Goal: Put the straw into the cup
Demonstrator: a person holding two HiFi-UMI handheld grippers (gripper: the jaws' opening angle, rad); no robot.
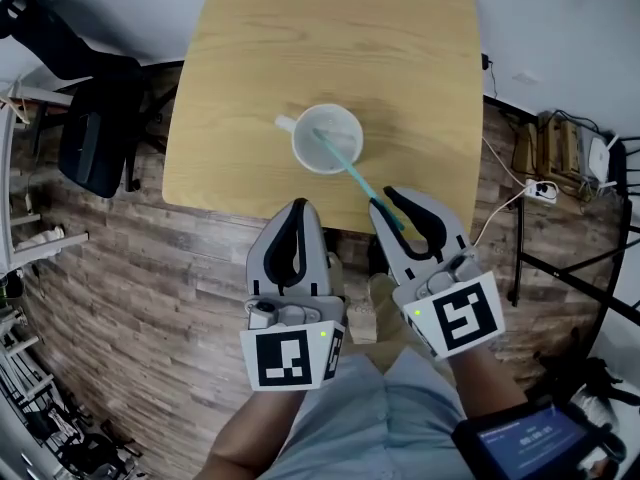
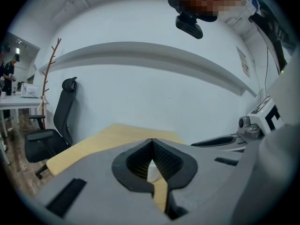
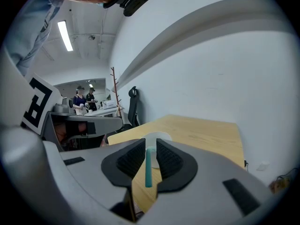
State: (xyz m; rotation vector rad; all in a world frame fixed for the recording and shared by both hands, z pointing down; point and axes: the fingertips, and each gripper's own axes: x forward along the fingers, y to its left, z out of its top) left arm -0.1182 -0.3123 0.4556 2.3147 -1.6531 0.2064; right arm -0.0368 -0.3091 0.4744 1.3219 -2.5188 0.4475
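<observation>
A white cup (image 1: 326, 138) with a small handle stands near the front of the wooden table (image 1: 300, 28). A teal straw (image 1: 352, 173) slants from inside the cup over its rim toward me. My right gripper (image 1: 385, 200) is shut on the straw's near end, just off the table's front edge. In the right gripper view the straw (image 3: 149, 165) stands between the ribbed pads, with the cup (image 3: 158, 136) beyond. My left gripper (image 1: 298, 208) hangs beside it to the left, shut and empty. Through its jaws a sliver of the cup (image 2: 152, 172) shows.
A black office chair (image 1: 95, 118) stands left of the table on the wood floor. A power strip (image 1: 541, 189) with cables and black metal legs (image 1: 560, 268) lie to the right. The person's lap (image 1: 370, 418) is just below both grippers.
</observation>
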